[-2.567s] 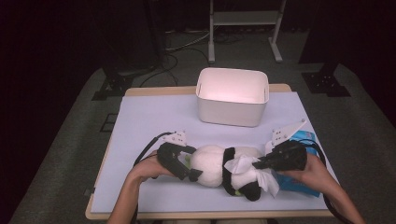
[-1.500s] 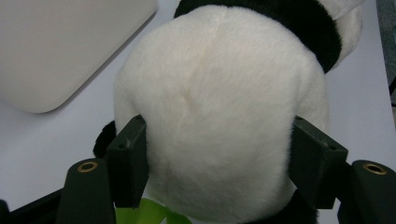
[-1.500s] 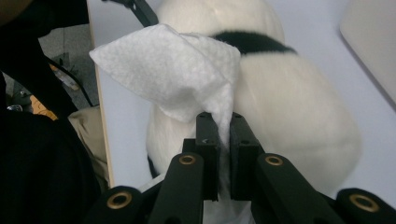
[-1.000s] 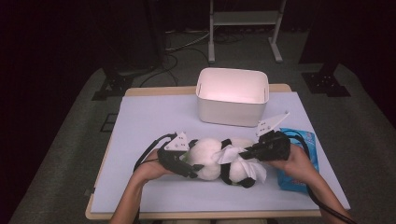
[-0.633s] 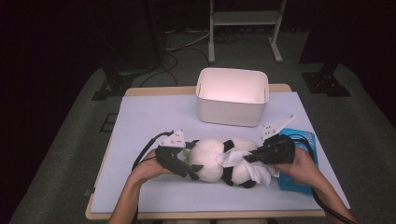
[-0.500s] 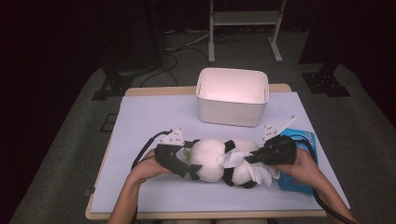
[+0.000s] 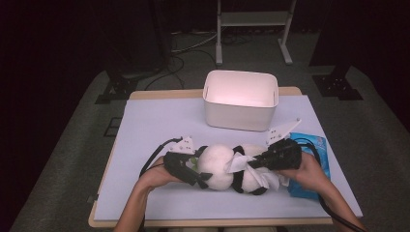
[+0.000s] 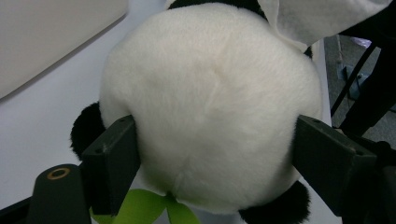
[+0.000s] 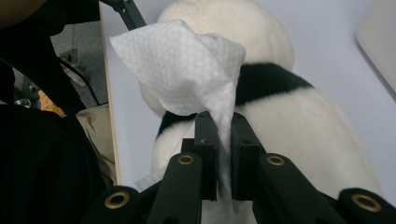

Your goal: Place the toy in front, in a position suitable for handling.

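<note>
1. Standing beyond both tools on the worktop is a white tub, well apart from them, with bare surface between.
2. Lying just beside the right tool, on its outer side and partly under the hand, is a blue packet.
3. Between the two tools lies a plush panda on its side, white with black bands and black ears.
4. The left tool grips the panda's round white head; its jaws have just been closing, and each jaw presses into the fur on either side. A green tag shows under the head.
5. The right tool is clenched on a white wipe, whose loose end fans out above the jaws, just over the panda's body.
</note>
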`<state>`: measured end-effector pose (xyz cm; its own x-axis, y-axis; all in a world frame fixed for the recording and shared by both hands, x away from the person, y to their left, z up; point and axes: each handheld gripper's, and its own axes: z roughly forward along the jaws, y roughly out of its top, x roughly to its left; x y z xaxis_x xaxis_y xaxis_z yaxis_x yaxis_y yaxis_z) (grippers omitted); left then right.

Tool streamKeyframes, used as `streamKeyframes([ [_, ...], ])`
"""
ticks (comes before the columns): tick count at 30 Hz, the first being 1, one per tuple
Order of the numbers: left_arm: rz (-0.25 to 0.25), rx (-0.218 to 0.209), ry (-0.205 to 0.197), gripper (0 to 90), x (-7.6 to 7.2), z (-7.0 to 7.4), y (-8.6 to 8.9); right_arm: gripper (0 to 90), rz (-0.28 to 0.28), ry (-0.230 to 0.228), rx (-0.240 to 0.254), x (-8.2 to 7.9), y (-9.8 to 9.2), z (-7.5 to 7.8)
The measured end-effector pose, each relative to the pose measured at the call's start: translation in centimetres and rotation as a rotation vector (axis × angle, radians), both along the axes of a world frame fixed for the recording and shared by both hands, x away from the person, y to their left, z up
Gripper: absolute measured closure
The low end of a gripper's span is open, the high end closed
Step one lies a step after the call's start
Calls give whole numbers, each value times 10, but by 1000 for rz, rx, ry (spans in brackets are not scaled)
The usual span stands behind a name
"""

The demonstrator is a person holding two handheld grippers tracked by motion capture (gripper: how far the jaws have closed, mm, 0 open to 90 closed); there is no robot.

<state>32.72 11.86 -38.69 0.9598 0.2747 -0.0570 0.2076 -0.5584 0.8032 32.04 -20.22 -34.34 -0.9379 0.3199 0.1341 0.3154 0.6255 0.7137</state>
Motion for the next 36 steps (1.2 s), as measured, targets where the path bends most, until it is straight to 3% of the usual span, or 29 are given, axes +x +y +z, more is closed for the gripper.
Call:
streamKeyframes([
  [8, -4, 12, -4, 187, -2, 0, 0, 826, 36, -5, -5, 2, 18, 0],
  [28, -6, -2, -4, 187, -2, -1, 3, 815, -84, 9, 49, -8, -43, -8],
  [36, 0, 4, -6, 187, -3, -2, 3, 814, -92, 4, 39, -11, -45, -9],
])
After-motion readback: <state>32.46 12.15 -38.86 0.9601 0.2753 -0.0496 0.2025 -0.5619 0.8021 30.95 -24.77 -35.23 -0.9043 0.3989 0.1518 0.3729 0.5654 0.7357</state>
